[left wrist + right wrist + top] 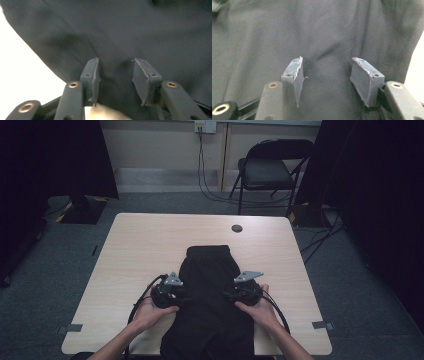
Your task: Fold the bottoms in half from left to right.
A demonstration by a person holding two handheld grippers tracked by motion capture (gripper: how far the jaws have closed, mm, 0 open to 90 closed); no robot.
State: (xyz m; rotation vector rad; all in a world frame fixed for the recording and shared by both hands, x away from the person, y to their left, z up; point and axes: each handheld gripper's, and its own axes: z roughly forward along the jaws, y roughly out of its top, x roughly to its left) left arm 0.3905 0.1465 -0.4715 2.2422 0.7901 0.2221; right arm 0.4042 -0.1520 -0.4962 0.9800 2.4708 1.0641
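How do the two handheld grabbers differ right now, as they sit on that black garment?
The left gripper sits at the black garment's left edge, with pale table beside its jaws; the right gripper sits at the right edge. The right's jaws stand wider apart than the left's. Both are open, pointing inward, with cloth between the pads but not pinched.

The high view looks forward and down from above the person's side of the pale wooden worktop (150, 245), far enough back to take in the whole top, the grey carpet around it and a black folding chair (267, 170) by the far wall. The left gripper view rides on the left gripper (116, 77), looking along its two black jaws from very close at the black fabric garment (125, 32), with bright worktop at its left edge. The right gripper view does likewise on the right gripper (332, 80), worktop at its right edge. All three views share that garment.
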